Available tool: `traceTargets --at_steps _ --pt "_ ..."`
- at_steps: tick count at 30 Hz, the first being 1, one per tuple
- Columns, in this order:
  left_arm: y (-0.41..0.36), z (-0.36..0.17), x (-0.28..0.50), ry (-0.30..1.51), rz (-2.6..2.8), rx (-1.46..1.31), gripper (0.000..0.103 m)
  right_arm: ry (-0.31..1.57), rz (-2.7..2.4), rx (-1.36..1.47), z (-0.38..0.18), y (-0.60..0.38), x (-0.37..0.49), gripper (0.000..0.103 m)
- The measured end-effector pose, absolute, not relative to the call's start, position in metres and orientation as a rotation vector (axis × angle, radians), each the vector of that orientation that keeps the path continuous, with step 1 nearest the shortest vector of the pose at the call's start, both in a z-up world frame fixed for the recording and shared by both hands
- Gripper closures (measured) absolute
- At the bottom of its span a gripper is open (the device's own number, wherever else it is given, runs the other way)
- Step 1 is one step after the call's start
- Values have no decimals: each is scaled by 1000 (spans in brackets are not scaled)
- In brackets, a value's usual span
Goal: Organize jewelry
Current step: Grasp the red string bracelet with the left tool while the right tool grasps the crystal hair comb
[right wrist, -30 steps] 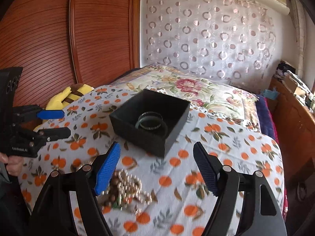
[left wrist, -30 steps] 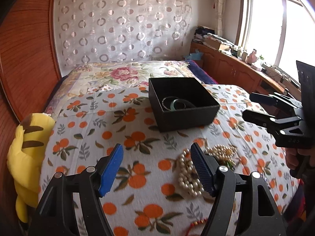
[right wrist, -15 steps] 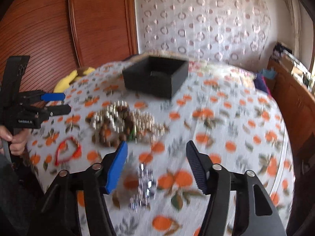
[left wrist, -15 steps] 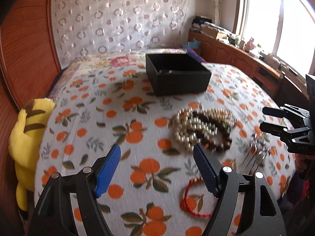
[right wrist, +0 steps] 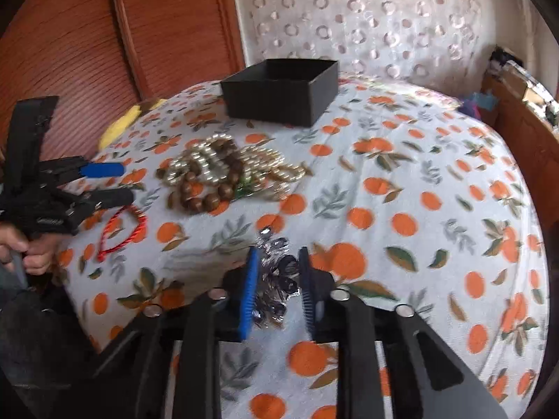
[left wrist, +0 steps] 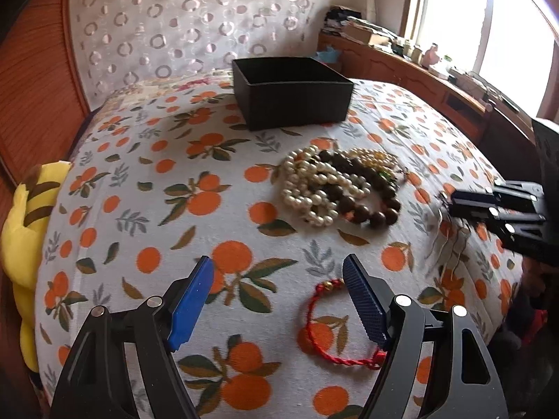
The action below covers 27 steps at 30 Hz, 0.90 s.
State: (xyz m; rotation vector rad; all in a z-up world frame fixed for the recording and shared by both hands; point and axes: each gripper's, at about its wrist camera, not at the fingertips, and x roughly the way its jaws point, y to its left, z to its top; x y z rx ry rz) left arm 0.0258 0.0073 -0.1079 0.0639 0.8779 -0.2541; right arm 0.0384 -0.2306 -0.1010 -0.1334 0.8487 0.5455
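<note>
A black open box (left wrist: pixel 291 92) (right wrist: pixel 283 90) stands at the far side of the orange-print bedspread. A heap of pearl and brown bead strands (left wrist: pixel 340 185) (right wrist: pixel 227 171) lies in the middle. A red cord bracelet (left wrist: pixel 335 324) (right wrist: pixel 122 232) lies near my left gripper (left wrist: pixel 279 296), which is open and empty above the cover. My right gripper (right wrist: pixel 277 279) has its fingers close on either side of a silver sparkly jewelry piece (right wrist: pixel 276 279) lying on the bedspread; I cannot tell if they press it. It shows blurred in the left wrist view (left wrist: pixel 450 241).
A yellow striped plush toy (left wrist: pixel 24 230) lies at the bed's left edge. A wooden wardrobe (right wrist: pixel 104 35) stands behind it. A wooden counter with clutter (left wrist: pixel 419 70) runs under the window on the right. The bed edge drops off near both grippers.
Both grippers pulled back from the box and dropped low toward the near jewelry. The right gripper narrowed its fingers around the silver piece. The left gripper stays open.
</note>
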Motion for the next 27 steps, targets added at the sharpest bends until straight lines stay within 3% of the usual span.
traceTargets --at_steps 3,15,27 --pt "0 -110 25 888 -271 81 30 844 517 -130 -100 -234 46 80" --pt "-11 -109 16 896 -330 98 67 822 473 -71 -103 -249 56 80" --pt "-11 -113 16 906 -335 114 68 827 478 -60 -103 -250 56 79"
